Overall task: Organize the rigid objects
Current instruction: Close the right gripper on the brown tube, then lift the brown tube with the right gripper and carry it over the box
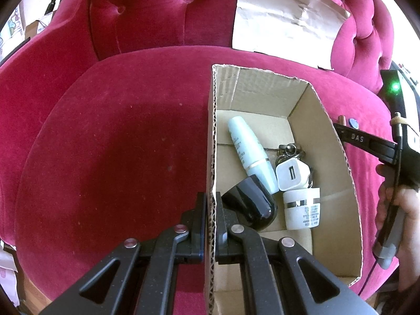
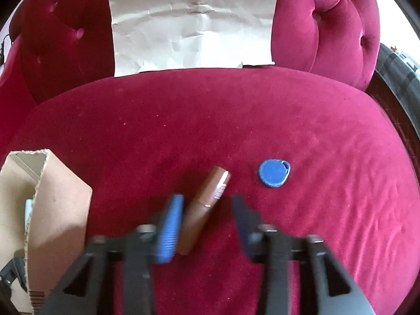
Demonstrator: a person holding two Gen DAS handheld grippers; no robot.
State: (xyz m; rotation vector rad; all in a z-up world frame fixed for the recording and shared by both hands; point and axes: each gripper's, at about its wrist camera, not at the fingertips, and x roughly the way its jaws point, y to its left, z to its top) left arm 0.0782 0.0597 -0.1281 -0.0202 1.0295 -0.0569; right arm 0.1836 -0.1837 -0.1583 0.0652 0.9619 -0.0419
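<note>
mostly blurred: right gripper (image 2: 207, 218) around brown tube (image 2: 206, 204)

Cardboard box (image 1: 333, 157) on sofa seat (image 1: 118, 144), right of frame centre in left view; tube (image 1: 249, 152), charger (image 1: 291, 174), jar (image 1: 302, 207) inside. Right view: lipstick (image 2: 207, 199) lower centre, key fob (image 2: 274, 173) right of it.

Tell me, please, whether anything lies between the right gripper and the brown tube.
Nothing visible does. The brown tube lies between the open fingers of the right gripper; the blue tag sits apart to its right, the cardboard box to its left.
</note>
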